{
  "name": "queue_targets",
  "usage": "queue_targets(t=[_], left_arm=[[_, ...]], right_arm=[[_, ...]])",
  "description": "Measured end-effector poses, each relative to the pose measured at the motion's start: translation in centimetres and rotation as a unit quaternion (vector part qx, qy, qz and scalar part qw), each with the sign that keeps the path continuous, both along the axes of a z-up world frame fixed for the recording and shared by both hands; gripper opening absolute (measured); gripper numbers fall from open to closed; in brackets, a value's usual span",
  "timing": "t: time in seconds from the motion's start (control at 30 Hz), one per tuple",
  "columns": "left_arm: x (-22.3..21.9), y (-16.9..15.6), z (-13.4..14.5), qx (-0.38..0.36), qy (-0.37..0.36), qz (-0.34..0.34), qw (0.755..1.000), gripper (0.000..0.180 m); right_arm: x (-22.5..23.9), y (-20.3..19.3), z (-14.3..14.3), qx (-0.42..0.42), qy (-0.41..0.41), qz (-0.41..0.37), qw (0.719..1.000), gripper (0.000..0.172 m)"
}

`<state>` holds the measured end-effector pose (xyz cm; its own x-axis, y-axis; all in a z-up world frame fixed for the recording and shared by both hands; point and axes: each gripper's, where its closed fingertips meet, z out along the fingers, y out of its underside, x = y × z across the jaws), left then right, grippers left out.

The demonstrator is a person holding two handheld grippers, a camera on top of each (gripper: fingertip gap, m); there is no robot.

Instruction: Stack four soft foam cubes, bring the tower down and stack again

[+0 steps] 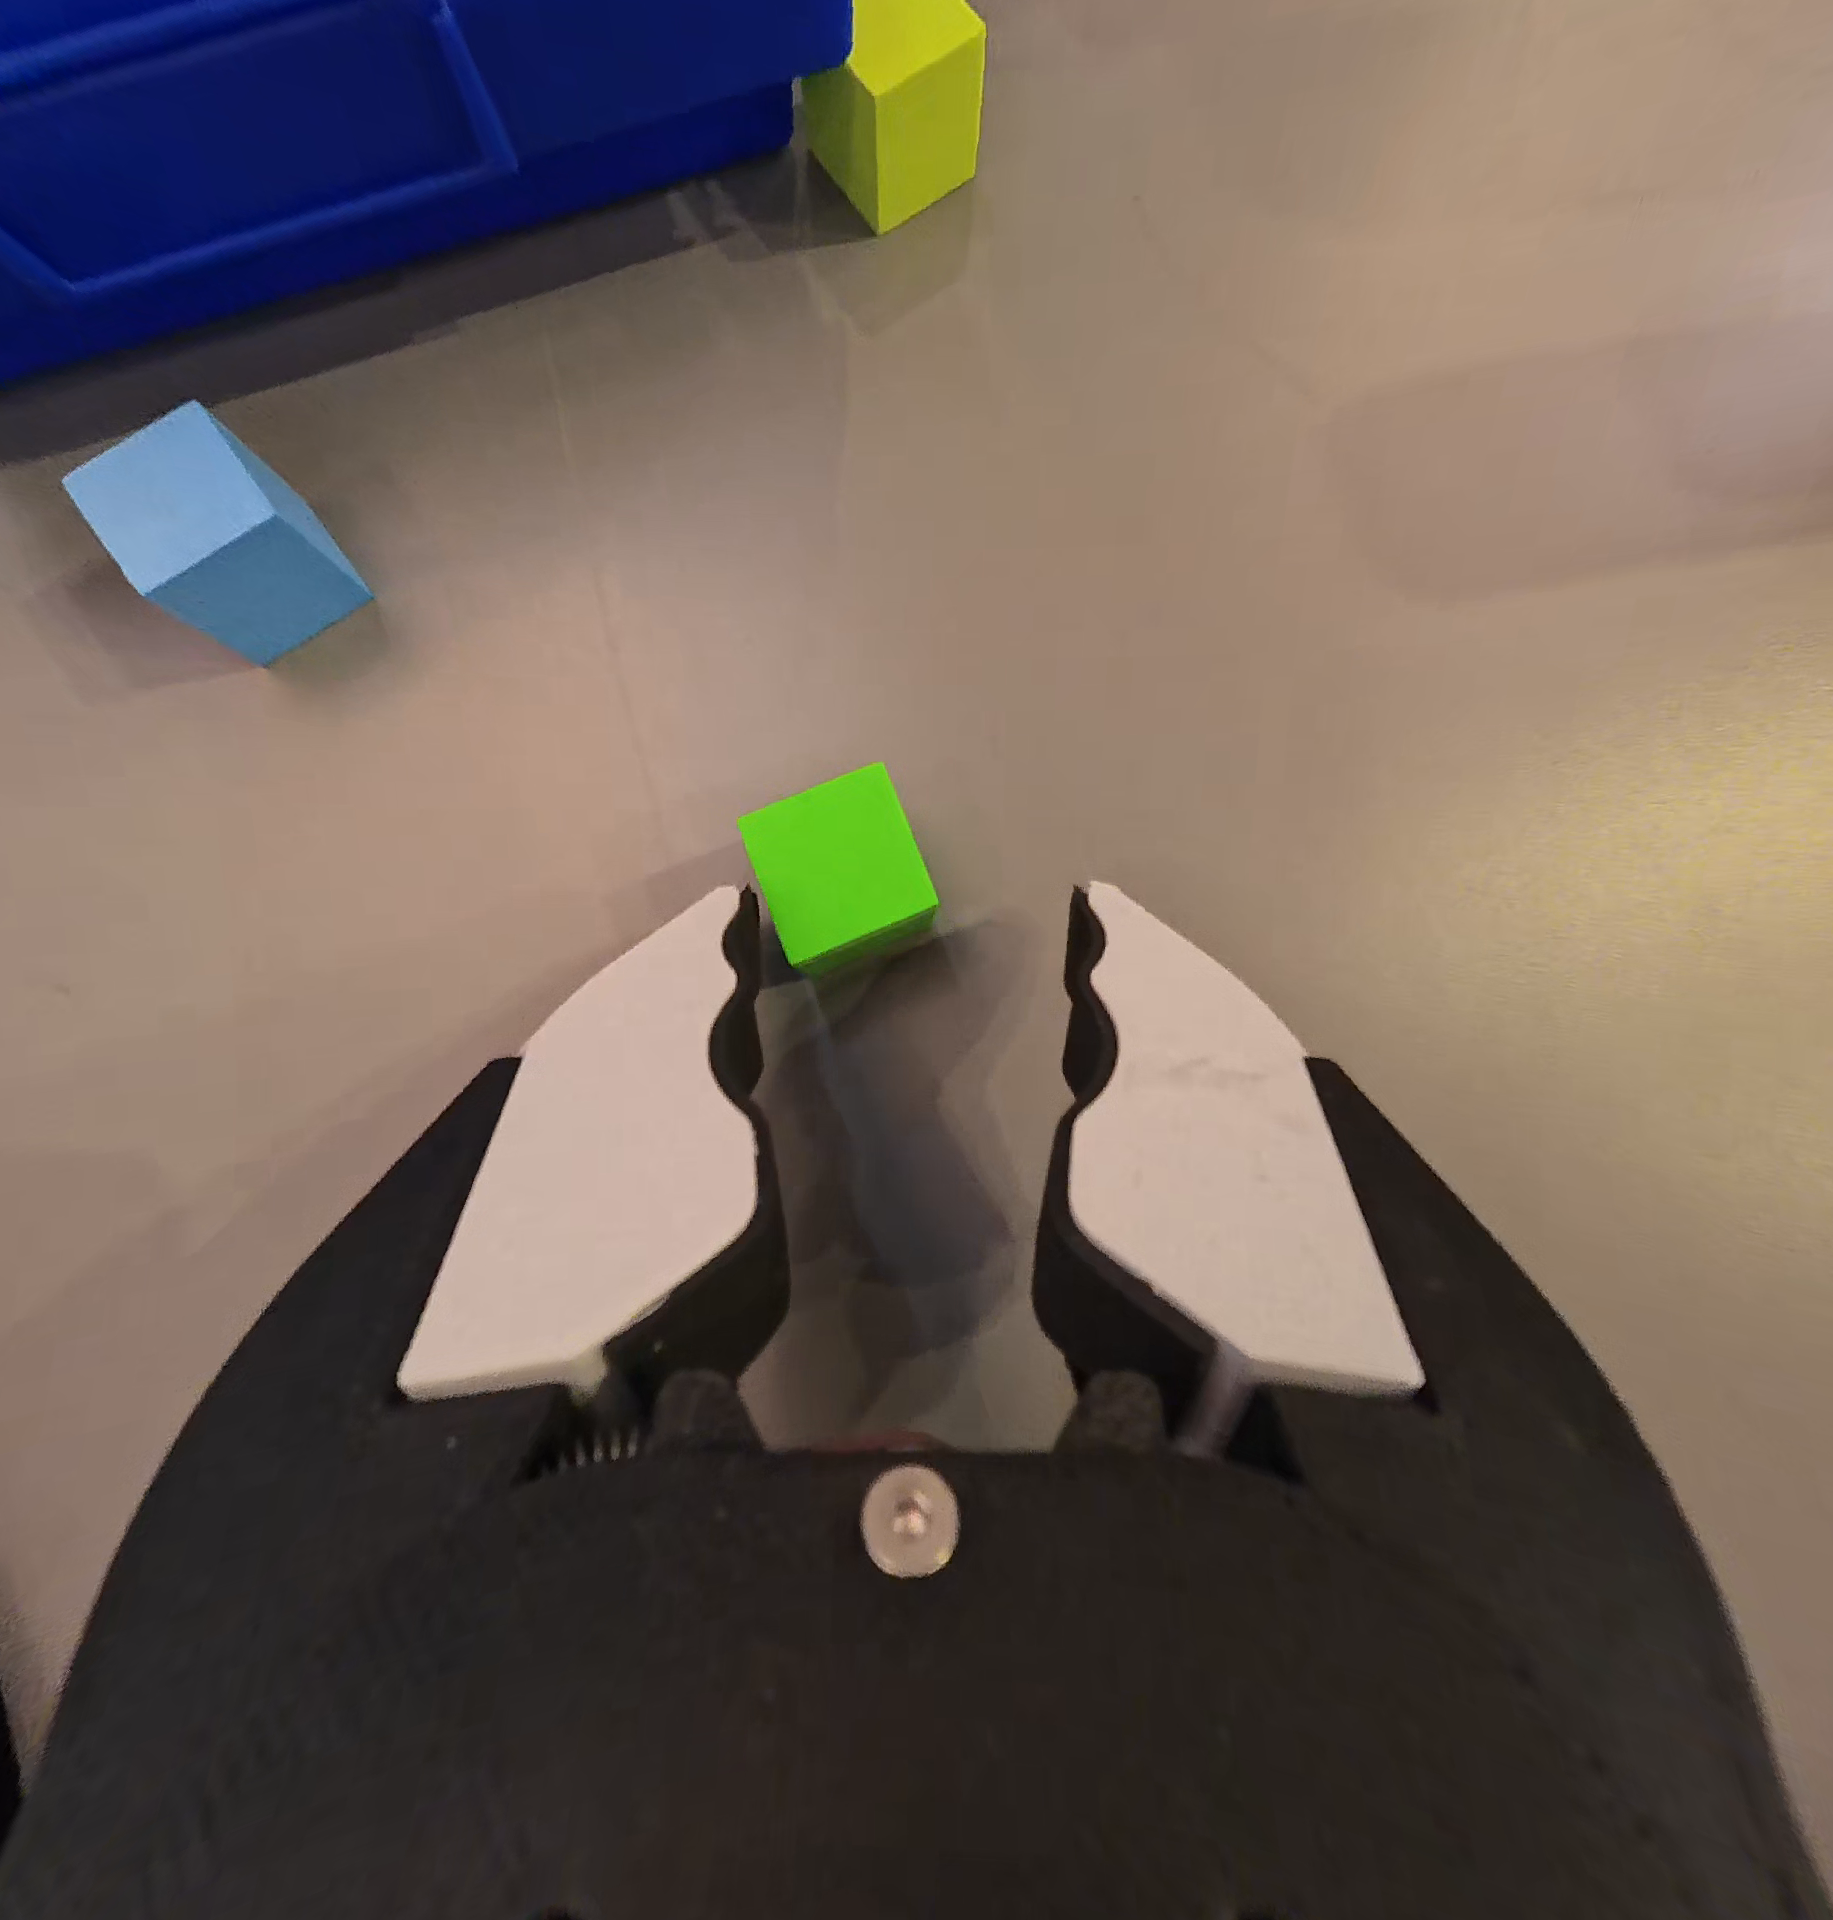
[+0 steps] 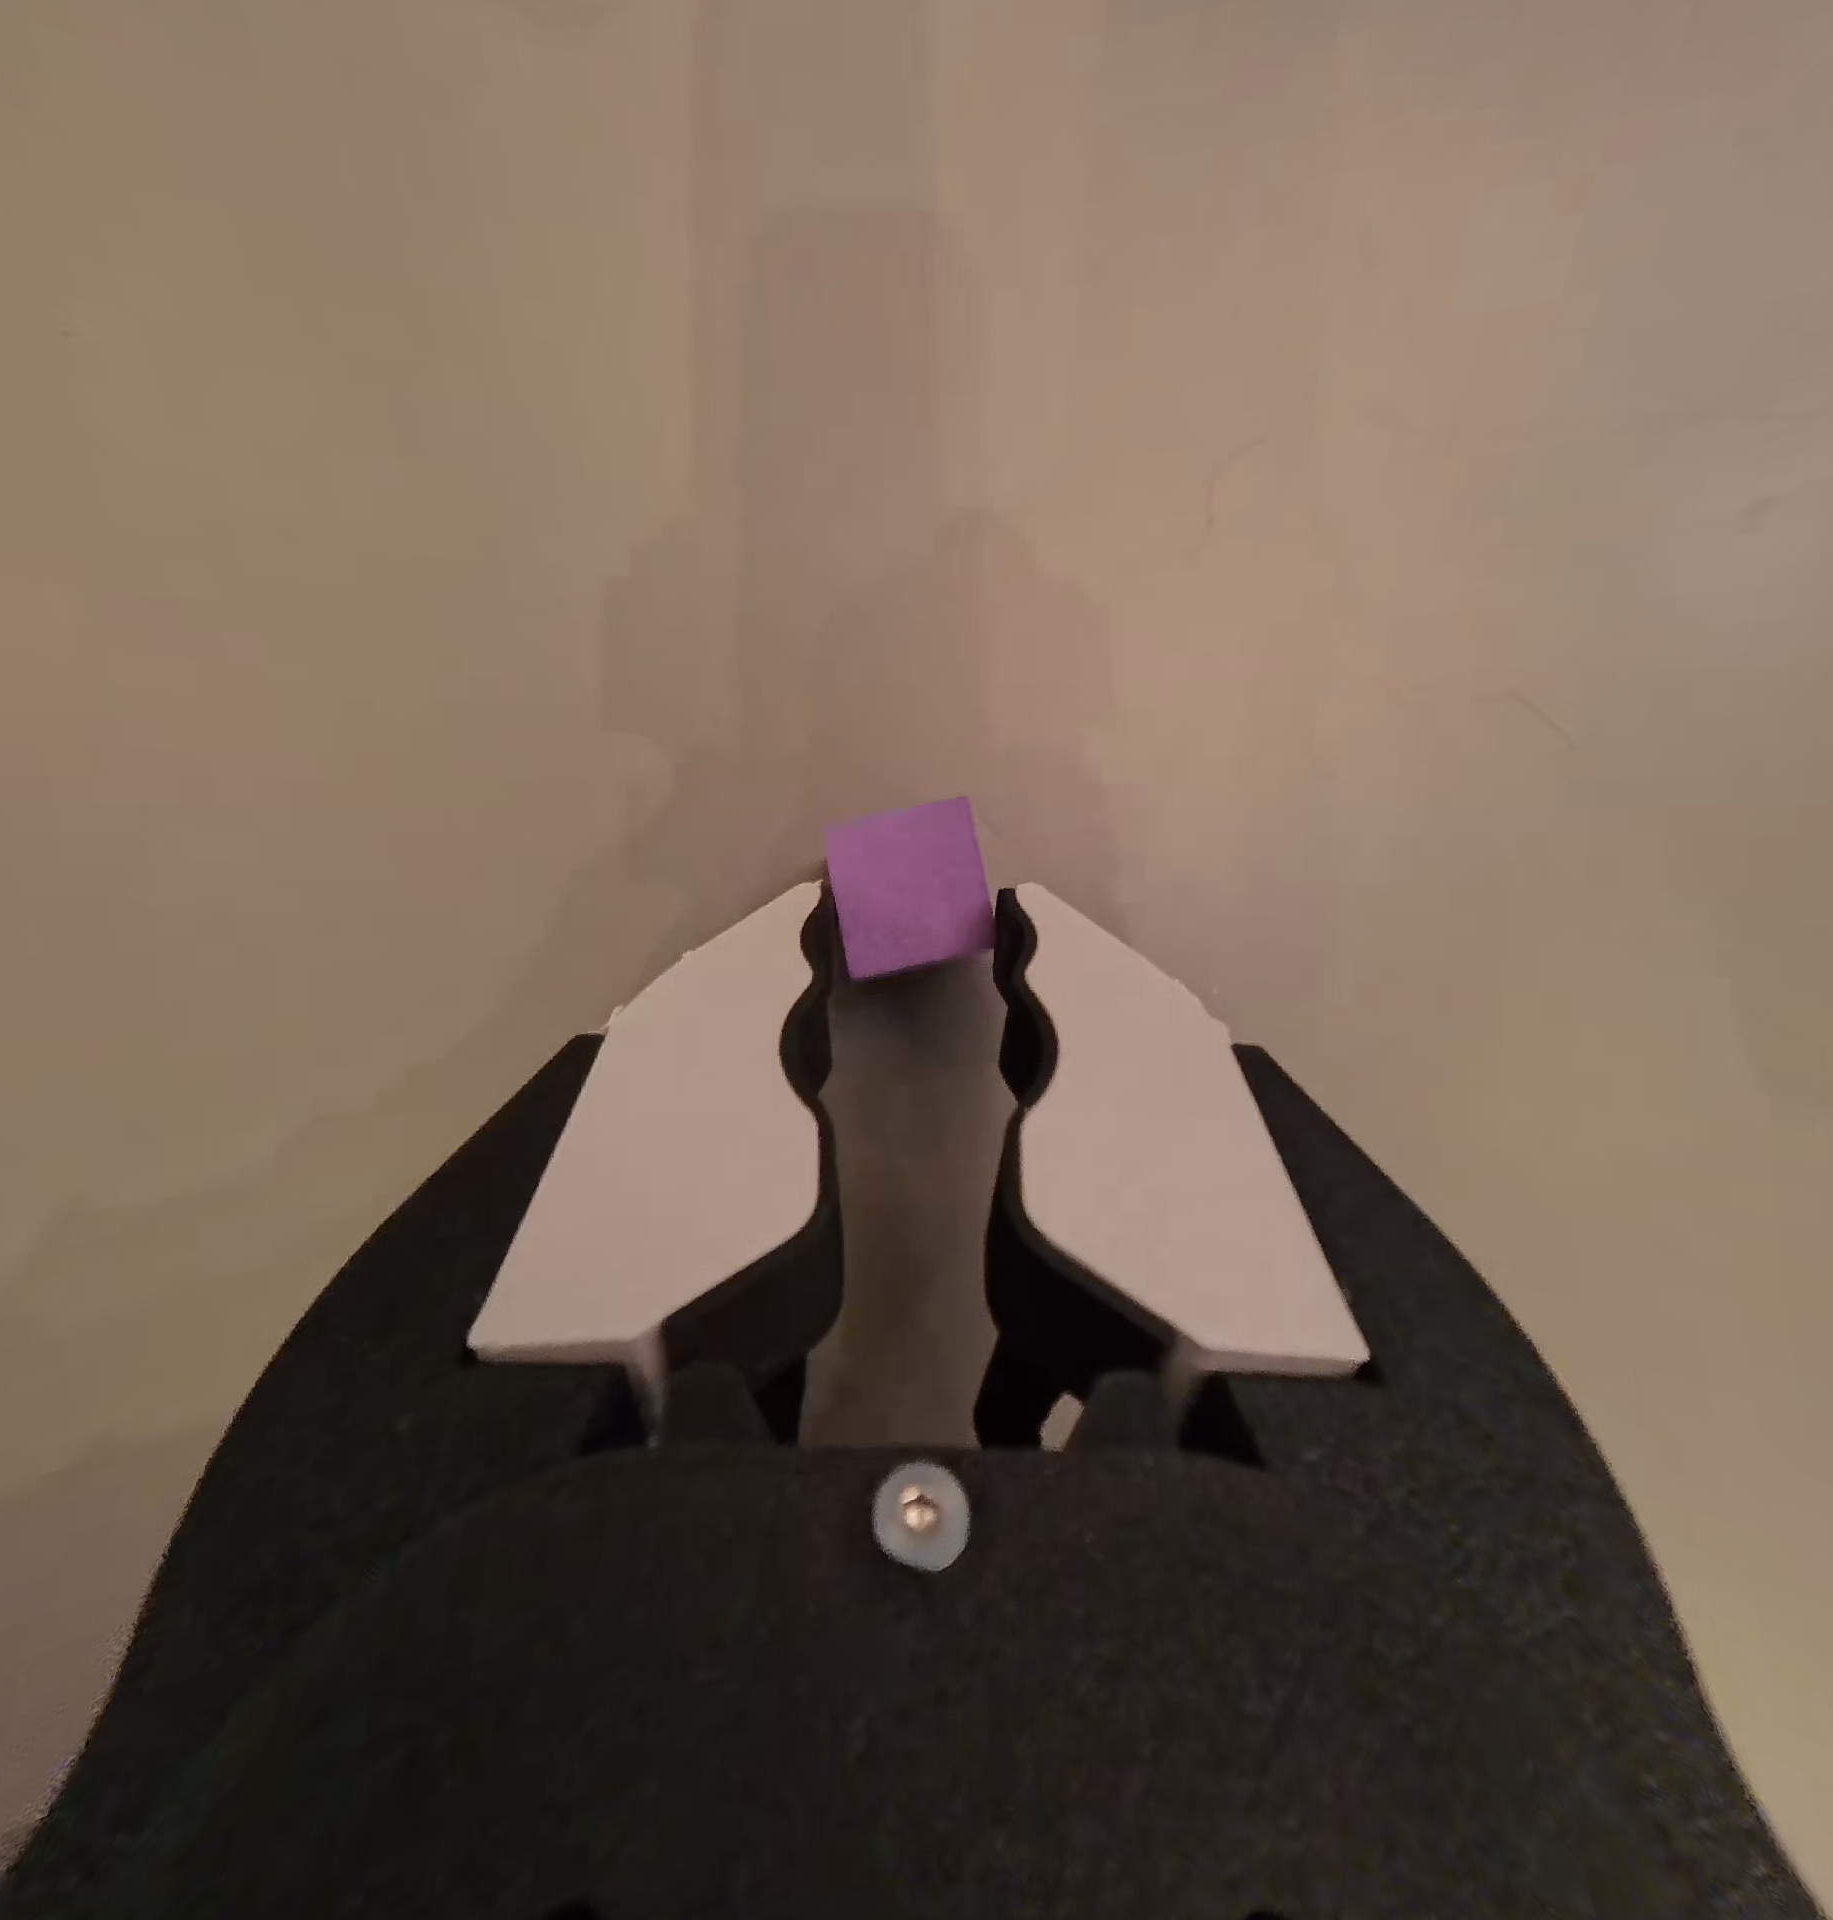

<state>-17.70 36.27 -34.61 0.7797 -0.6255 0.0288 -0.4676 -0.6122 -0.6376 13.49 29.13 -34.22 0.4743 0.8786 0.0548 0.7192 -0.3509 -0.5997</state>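
In the left wrist view, a bright green foam cube [image 1: 839, 868] sits on the grey table [image 1: 1307, 623]. My left gripper [image 1: 912, 904] is open. The cube lies at the tip of the left finger [image 1: 683, 966], with a wide gap to the right finger. In the right wrist view, my right gripper [image 2: 912, 909] is shut on a purple foam cube [image 2: 907, 888], both fingertips pressing its sides, above the plain table [image 2: 372, 520]. A light blue cube [image 1: 211, 530] lies tilted at the far left. A yellow-green cube [image 1: 907, 104] stands at the top.
A dark blue plastic bin [image 1: 320, 156] lies across the top left, its corner touching the yellow-green cube. The table to the right of the green cube holds nothing in view. The tips of one gripper are about 30 cm away from the tips of the other.
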Motion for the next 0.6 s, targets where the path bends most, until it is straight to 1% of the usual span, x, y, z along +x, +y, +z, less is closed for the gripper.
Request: queue_targets(t=[0.03,0.1,0.13,0.23,0.43,0.53,0.6], left_arm=[[0.0,0.0,0.0,0.0,0.0,0.0,1.0,0.056],[0.1,0.0,-0.1,0.0,0.001,-0.002,1.0,0.055],[0.2,0.0,-0.1,0.0,0.002,-0.003,1.0,0.055],[0.3,0.1,-0.1,0.003,0.003,-0.002,1.0,0.054],[0.5,0.4,-0.3,0.008,0.009,0.006,1.0,0.041],[0.6,0.7,-0.3,0.012,0.009,0.011,1.0,0.03],[0.8,0.9,-0.3,0.016,0.011,0.013,1.0,0.029]], right_arm=[[0.0,0.0,-0.1,-0.001,0.0,0.001,1.0,0.03],[0.1,0.1,-0.3,-0.008,-0.004,-0.006,1.0,0.045],[0.1,0.1,-0.4,-0.009,-0.002,-0.008,1.0,0.046],[0.0,0.1,0.0,0.0,0.007,-0.003,1.0,0.047],[0.3,0.3,0.3,0.008,0.011,-0.008,1.0,0.046],[0.5,0.4,0.5,0.012,0.012,-0.011,1.0,0.044],[0.7,0.4,0.7,0.015,0.016,-0.012,1.0,0.044]])
